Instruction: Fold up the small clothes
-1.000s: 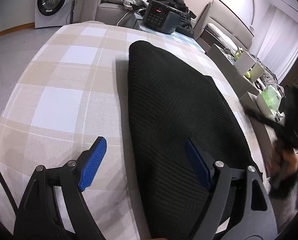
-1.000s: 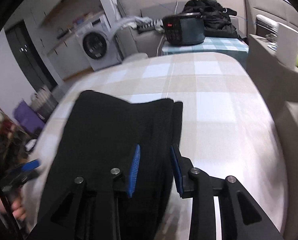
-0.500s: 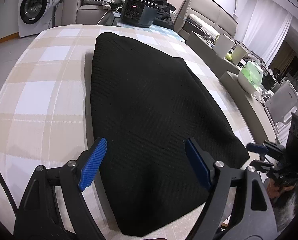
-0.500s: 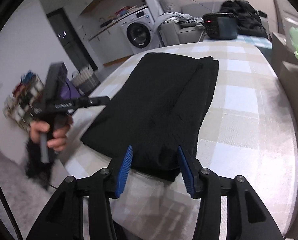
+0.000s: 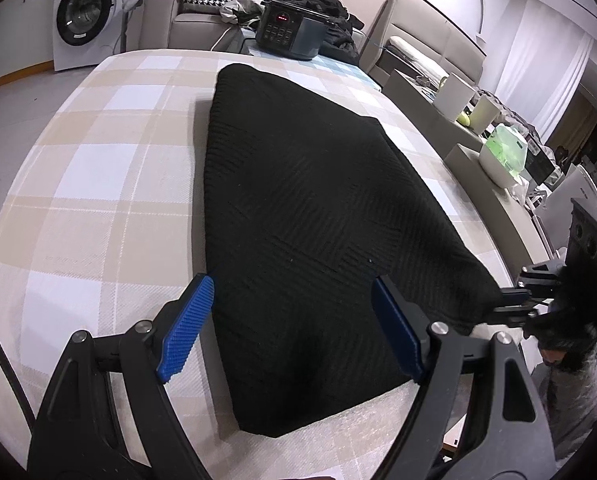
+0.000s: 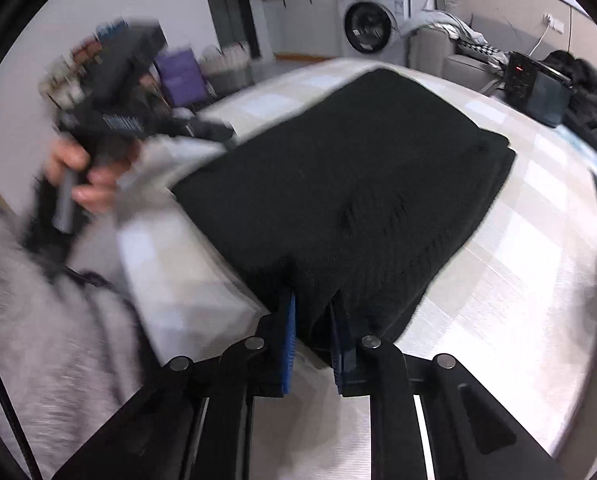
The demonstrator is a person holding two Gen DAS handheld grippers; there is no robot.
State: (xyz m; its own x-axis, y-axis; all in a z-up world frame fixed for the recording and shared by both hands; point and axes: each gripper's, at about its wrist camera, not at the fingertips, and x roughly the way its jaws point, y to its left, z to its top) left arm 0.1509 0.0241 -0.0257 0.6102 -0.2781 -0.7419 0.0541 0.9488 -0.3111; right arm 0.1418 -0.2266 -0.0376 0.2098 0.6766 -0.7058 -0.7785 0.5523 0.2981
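Even indoor light, moderately bright. Fisheye bending and dark vignette at all edges. Left wrist view sharp. Right wrist view motion-blurred, strongest at the hand (image 6: 83,176) on its left side.

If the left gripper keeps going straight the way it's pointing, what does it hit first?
Most likely the black knit garment: the open left gripper points down at it, with nothing visible between. Depth is hard to judge.

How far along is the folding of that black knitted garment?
Partly done: the black garment already lies doubled into a panel on the checked tablecloth. The right gripper has just closed on its near corner; the left gripper hovers open. Another fold probably remains.
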